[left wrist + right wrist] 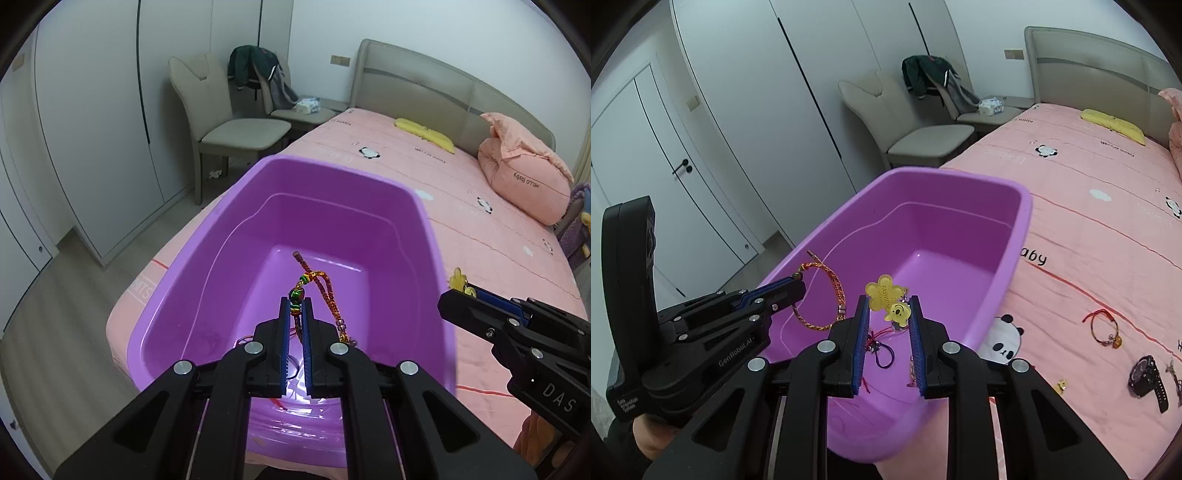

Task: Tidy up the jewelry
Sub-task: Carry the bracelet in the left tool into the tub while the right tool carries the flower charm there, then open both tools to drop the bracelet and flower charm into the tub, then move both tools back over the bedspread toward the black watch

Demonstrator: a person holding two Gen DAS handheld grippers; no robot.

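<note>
Gripping a braided bracelet [325,291], the left gripper [295,306] has its jaws closed on the green bead end; cord loop hangs at 2 o'clock from the tips, above the purple tub [402,195]. In the right wrist view the same bracelet [827,295] dangles from the left gripper [798,286] at 9 o'clock, over the tub's near-left rim.

Right gripper [888,306]: jaws partly closed, pinching yellow charms [886,295], a flower tag and a smiley piece, with red and purple cords trailing down between the pads. It sits over the tub [960,184] interior. From the left wrist view the right gripper [458,291] comes in at 3 o'clock, the yellow charm [458,278] poking past its tip.

Tub rests on a pink bed [1089,229], near its corner. Loose on the bed at 3–4 o'clock of the right view: a red cord bracelet [1102,328], a black watch [1148,376], a small yellow charm [1062,384], well apart from the tub. Beige chair [236,125] beyond the bed.
</note>
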